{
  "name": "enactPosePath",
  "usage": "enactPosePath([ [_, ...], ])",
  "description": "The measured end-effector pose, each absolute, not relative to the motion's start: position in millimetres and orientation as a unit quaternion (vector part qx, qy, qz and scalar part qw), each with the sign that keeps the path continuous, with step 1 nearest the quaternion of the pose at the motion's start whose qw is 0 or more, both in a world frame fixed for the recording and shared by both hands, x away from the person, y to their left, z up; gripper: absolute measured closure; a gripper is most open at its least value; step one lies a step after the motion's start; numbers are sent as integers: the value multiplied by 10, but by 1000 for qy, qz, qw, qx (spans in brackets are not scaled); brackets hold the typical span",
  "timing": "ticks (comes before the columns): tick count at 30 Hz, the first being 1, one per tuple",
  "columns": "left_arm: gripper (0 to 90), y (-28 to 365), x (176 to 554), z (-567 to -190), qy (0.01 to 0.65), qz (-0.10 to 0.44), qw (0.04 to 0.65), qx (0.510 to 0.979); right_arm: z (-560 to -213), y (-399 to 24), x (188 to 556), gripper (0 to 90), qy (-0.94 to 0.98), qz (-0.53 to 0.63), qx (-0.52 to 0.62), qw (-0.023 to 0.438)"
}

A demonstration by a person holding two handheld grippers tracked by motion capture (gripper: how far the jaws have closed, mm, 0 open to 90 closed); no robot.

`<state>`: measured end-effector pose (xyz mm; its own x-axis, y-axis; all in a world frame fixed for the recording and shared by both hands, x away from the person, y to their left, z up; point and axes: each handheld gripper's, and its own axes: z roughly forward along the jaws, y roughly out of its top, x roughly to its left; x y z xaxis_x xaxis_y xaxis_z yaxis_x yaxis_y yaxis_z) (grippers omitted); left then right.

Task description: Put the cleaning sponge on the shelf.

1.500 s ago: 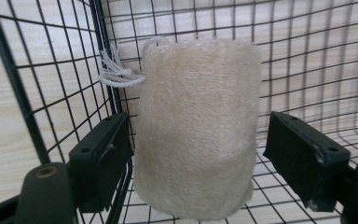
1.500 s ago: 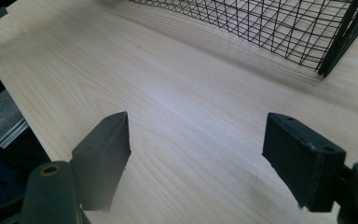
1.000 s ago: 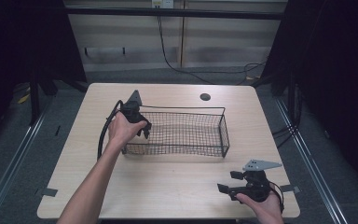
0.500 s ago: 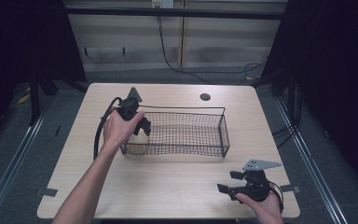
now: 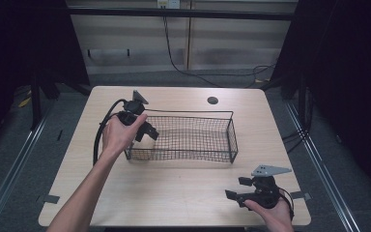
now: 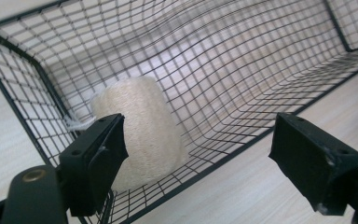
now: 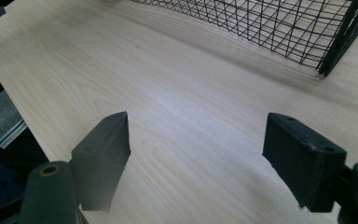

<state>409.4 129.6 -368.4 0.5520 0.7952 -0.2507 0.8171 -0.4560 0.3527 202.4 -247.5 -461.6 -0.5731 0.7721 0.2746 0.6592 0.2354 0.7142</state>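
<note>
A cream, rough-textured roll (image 6: 149, 126) lies inside the black wire basket (image 5: 188, 153) at its left end, showing as a pale spot (image 5: 146, 143) in the high view. My left gripper (image 5: 149, 133) hovers over that end of the basket. It is open (image 6: 200, 140), with its left jaw just in front of the roll and nothing held between the jaws. My right gripper (image 5: 236, 188) rests low near the table's front right, open (image 7: 198, 140) over bare wood, with the basket's corner (image 7: 335, 51) ahead of it.
The light wooden table (image 5: 183, 203) carries the basket across its middle. A dark round hole cover (image 5: 212, 100) sits near the back edge. A cable (image 5: 99, 140) loops from the left gripper over the table's left side. Dark floor and rails surround the table.
The left hand and its gripper have shifted only slightly at the basket's left end. The right gripper has stayed where it was.
</note>
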Motion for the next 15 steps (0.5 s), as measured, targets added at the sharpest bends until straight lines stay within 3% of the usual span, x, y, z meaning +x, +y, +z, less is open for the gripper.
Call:
enactPosePath([
  [15, 182, 1445, 3819, -3666, 416, 3, 278, 866, -4616, -2472, 2022, 228, 782, 416, 460, 68],
])
